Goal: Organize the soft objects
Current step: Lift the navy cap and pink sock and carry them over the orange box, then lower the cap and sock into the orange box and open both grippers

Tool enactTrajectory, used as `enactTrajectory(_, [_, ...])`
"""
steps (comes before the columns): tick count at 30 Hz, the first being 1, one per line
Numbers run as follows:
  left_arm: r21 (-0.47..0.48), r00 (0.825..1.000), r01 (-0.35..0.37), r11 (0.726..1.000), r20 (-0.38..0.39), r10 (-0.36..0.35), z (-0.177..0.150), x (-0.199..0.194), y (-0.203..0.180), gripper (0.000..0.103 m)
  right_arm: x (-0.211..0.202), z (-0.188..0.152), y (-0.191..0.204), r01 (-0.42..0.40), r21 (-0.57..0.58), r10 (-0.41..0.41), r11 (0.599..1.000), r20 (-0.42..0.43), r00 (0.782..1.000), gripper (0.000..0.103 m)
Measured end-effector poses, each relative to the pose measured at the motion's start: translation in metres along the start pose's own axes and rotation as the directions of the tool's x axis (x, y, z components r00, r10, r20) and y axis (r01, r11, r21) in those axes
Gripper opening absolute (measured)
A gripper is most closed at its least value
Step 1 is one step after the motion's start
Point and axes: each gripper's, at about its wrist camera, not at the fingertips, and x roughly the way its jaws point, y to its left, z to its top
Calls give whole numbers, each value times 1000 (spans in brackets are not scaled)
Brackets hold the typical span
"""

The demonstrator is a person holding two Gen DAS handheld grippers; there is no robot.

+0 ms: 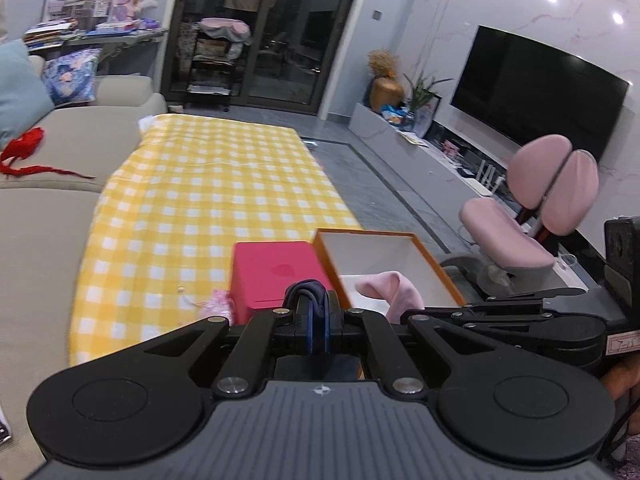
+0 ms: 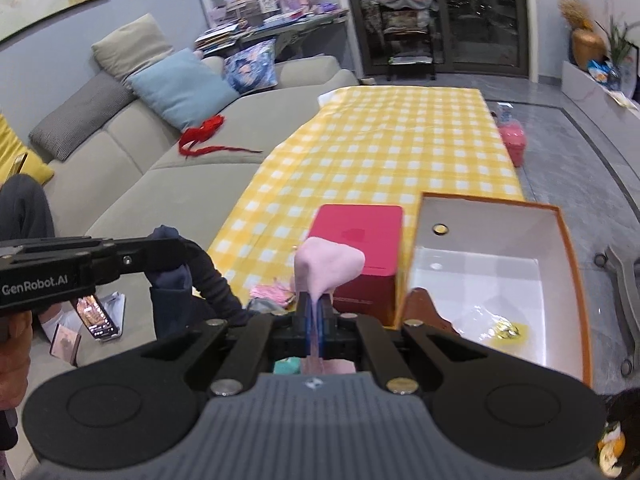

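Observation:
My left gripper is shut on a dark navy sock, held in front of a red box. The left gripper also shows in the right wrist view, with the navy sock hanging from it. My right gripper is shut on a pink sock, held up beside an open orange box with a white inside. In the left wrist view the pink sock hangs over that orange box.
A yellow checked tablecloth covers the table. A small pink pouch lies by the red box. A beige sofa with cushions and a red cloth is at left. A pink chair and TV stand at right.

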Motion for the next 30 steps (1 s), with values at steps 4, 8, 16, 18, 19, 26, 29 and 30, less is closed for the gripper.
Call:
enactTrajectory(4, [25,999,40,999,-2,-40,3,7,-18,5,-6,-1,-17,33,28,-33,999,16,999,0])
enactTrajectory(8, [58,997,80,995,-1,-81,11,17,-38,5,-11,2,-36,66,59,-68,996,37,997,0])
enactTrajectory(16, [124,986,163,979,6,-165,33,48,-76,5,-10,11,-81,139,127,-148,982,60,987,0])
enactTrajectory(18, [139,983,180,974,-2,-182,39,60,-84,5,-6,14,-93,156,137,-164,978,54,985,0])
enactTrajectory(19, [148,982,186,971,-6,-187,41,66,-87,5,-2,15,-100,164,141,-172,976,47,984,0])
enactTrajectory(26, [185,980,194,964,-83,-181,44,125,-105,5,32,20,-134,216,121,-216,969,-15,976,0])
enactTrajectory(29, [178,975,200,964,-133,-178,40,159,-108,5,50,18,-144,241,96,-236,966,-59,970,0])
enactTrajectory(30, [173,974,197,965,-148,-173,39,168,-108,5,55,17,-147,247,87,-241,965,-72,968,0])
